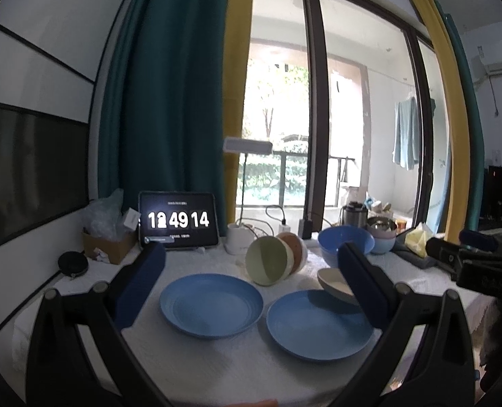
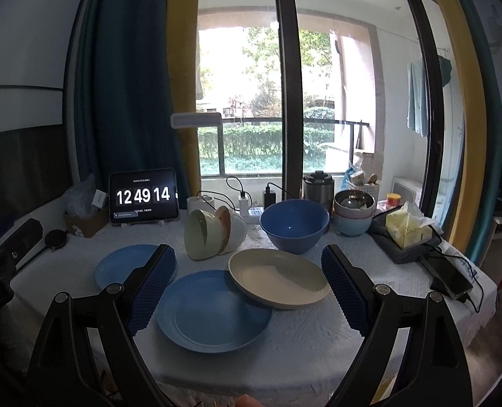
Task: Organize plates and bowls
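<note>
Sideways, nested bowls (image 2: 213, 234) lie beside blue bowl (image 2: 294, 224).

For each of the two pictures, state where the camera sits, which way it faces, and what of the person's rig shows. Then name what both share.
Left wrist: on the left gripper, facing the window over two blue plates; open fingers frame them, right gripper at the right edge.
Right wrist: on the right gripper, facing likewise; open fingers frame the beige plate.
Shared: tablet clock, big blue bowl.

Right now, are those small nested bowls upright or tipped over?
Tipped: the nested bowls lie on their sides, the green one's opening facing sideways.
</note>
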`<action>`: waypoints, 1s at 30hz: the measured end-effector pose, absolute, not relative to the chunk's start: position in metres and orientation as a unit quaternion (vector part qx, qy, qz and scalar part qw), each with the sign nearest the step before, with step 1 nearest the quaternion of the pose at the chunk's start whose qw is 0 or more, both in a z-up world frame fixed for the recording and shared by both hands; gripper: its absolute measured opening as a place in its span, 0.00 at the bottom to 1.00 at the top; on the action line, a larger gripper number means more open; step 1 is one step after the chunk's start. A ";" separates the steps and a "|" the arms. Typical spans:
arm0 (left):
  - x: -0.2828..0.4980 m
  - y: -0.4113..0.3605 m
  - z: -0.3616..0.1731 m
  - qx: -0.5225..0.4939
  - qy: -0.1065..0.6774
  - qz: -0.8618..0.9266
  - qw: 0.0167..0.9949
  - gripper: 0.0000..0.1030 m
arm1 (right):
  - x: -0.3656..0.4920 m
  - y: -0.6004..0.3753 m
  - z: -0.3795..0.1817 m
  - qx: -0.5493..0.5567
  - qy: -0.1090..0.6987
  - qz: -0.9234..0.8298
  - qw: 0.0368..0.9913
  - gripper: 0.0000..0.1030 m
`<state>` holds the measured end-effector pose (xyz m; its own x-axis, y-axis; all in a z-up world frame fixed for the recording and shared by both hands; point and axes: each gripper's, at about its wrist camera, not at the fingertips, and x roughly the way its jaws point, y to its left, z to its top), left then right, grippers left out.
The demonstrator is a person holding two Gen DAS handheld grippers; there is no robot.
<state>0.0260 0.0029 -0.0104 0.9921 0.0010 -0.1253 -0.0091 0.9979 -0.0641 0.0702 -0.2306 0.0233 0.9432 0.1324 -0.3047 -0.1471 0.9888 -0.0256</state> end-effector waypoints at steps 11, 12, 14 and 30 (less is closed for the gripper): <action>0.064 -0.034 -0.027 -0.001 0.109 -0.017 0.994 0.99 | 0.101 -0.262 -0.005 0.006 0.194 0.046 0.980 0.88; 0.067 -0.037 -0.028 0.001 0.112 -0.019 0.994 0.99 | 0.104 -0.266 -0.008 0.010 0.198 0.044 0.979 0.88; 0.074 -0.046 -0.031 0.007 0.120 -0.024 0.992 0.99 | 0.110 -0.273 -0.012 0.018 0.203 0.039 0.978 0.88; 0.128 -0.104 -0.046 0.063 0.179 -0.065 0.980 0.99 | 0.150 -0.324 -0.037 0.073 0.252 0.012 0.965 0.88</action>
<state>0.1280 -0.1042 -0.0462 0.9274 -0.1040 -0.3592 0.1490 0.9838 0.1000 0.1503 -0.3244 -0.0370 0.8724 0.0610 -0.4850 0.0128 0.9890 0.1474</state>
